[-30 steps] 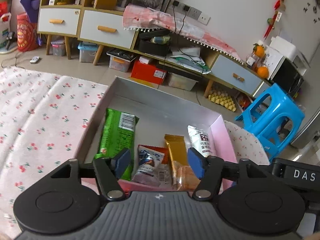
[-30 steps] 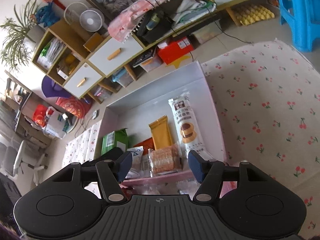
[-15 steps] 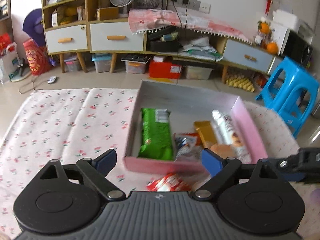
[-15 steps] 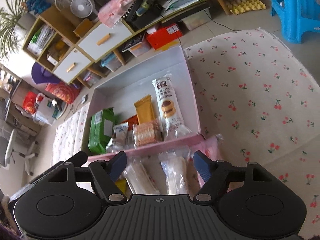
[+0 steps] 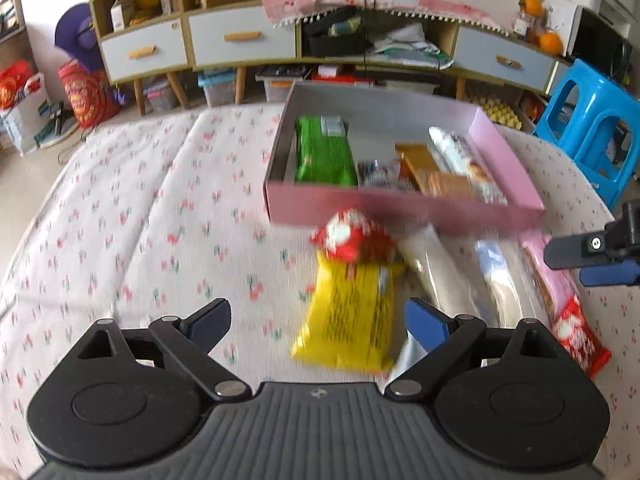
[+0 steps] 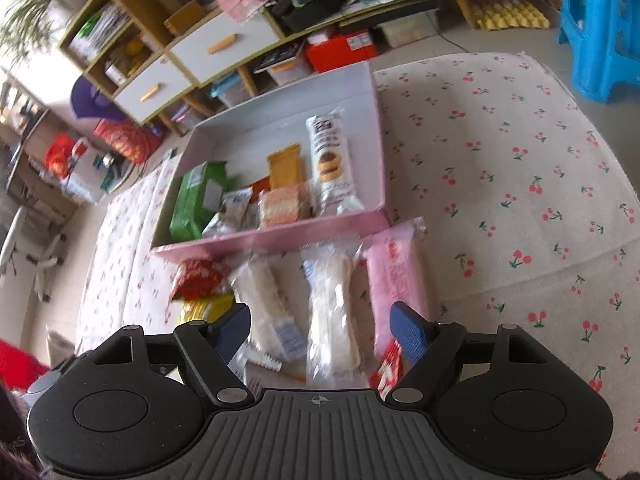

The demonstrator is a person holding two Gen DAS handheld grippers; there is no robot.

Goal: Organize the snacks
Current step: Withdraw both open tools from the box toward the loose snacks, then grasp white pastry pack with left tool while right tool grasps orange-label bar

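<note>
A pink box (image 5: 404, 210) (image 6: 272, 240) on the cherry-print cloth holds a green packet (image 5: 324, 156), an orange-gold bar (image 6: 285, 166), a long white cake pack (image 6: 330, 160) and other small snacks. Loose snacks lie in front of it: a yellow bag (image 5: 348, 316), a small red bag (image 5: 352, 236), two clear white packs (image 6: 332, 312) (image 6: 266, 304), a pink pack (image 6: 396, 276). My left gripper (image 5: 318, 322) is open and empty over the yellow bag. My right gripper (image 6: 320, 326) is open and empty over the clear packs; it also shows in the left wrist view (image 5: 596, 252).
A red packet (image 5: 580, 340) lies at the right of the loose pile. A blue stool (image 5: 592, 120) stands off the cloth's right edge. Low cabinets with drawers (image 5: 240, 40) and floor clutter lie beyond the box.
Both grippers have pulled back and up from the box. The loose snacks in front of the box have come into view under them. Both stayed open.
</note>
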